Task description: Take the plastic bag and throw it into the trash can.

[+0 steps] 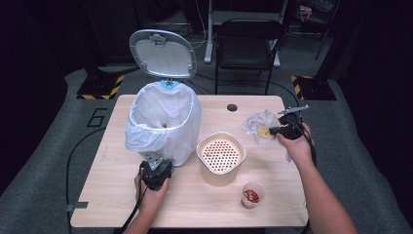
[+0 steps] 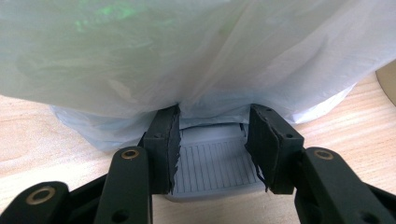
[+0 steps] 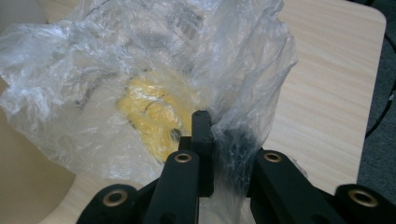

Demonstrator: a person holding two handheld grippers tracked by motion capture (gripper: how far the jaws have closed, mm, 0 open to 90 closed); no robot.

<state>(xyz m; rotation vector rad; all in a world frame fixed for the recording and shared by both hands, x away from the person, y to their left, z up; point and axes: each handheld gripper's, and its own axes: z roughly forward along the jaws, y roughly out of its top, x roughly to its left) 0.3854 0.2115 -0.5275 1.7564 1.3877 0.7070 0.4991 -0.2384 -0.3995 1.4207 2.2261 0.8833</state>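
Two grippers are at work on the table. The right gripper is clamped tight on a crumpled clear plastic bag, its jaws pinched together with the film caught between them (the right gripper view shows the plastic bunched over one jaw and trailing down past it). The bag spreads away from the jaw tips, toward the middle of the table in the high view, with something yellow inside it, just beyond the tips.

The left gripper sits at the near foot of the lidded bin, whose lid stands open. In the left gripper view its jaws stand a pedal's width apart, one on each side of the bin's ribbed grey pedal; the pads lie against the pedal's edges, gripping it. The white bin liner hangs down over the jaw tips and touches them.

The high view adds what the gripper views leave out: a cream container with a perforated insert between the two hands, and a small cup of red bits near the table's front edge.
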